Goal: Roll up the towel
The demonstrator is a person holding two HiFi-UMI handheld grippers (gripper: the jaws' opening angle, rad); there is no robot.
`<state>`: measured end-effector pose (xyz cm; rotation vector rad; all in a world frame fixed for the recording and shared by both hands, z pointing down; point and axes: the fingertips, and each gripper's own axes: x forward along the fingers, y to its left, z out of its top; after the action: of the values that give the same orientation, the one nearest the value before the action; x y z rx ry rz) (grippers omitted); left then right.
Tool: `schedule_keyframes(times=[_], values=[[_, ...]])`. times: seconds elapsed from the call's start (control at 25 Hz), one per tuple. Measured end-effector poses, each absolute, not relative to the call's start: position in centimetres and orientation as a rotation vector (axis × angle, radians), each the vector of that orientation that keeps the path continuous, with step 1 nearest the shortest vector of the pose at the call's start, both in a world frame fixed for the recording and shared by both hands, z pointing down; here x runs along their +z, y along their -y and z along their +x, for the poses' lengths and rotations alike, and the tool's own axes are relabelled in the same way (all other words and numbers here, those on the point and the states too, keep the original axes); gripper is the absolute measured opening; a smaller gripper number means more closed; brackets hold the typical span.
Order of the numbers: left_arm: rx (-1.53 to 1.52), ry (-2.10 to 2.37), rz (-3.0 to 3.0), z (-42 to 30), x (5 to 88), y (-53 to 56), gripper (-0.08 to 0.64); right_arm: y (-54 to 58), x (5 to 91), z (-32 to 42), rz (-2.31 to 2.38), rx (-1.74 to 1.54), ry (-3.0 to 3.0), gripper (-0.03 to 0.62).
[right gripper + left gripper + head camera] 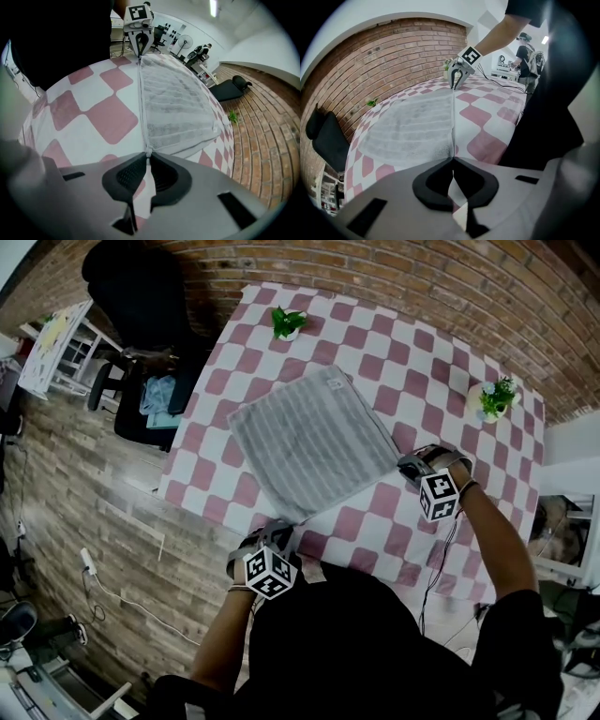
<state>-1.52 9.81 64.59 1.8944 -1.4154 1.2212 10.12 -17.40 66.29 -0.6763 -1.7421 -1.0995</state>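
Even, bright indoor light, faint shadows. Fisheye bending curves every view; corners go black in both gripper views; a ceiling lamp (213, 7) glares near the top.

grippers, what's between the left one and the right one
The near edge of the towel, running straight from left gripper to right gripper; both gripper views show it.

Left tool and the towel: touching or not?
Touching. The left gripper view shows the left tool shut on the towel, its corner pinched between the jaws.
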Motion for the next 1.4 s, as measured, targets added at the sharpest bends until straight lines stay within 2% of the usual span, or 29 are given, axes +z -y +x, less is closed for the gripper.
schedule_keyframes(times=[0.72, 0.88, 1.4], values=[[1.243, 1.325, 1.939, 0.7, 64.5, -13.6, 0.005, 8.3, 65.8, 21.1, -0.54, -0.898, 1.83, 0.032], [1.35, 1.321, 1.921, 0.7, 64.8, -13.9, 0.005, 7.0, 66.3, 21.8, -0.535, -0.915, 1.827, 0.034], [1.329, 1.522, 1.853, -1.7, 61.5, -11.7, 0.005, 9.0, 61.9, 19.6, -0.413, -0.921, 2.035, 0.034]])
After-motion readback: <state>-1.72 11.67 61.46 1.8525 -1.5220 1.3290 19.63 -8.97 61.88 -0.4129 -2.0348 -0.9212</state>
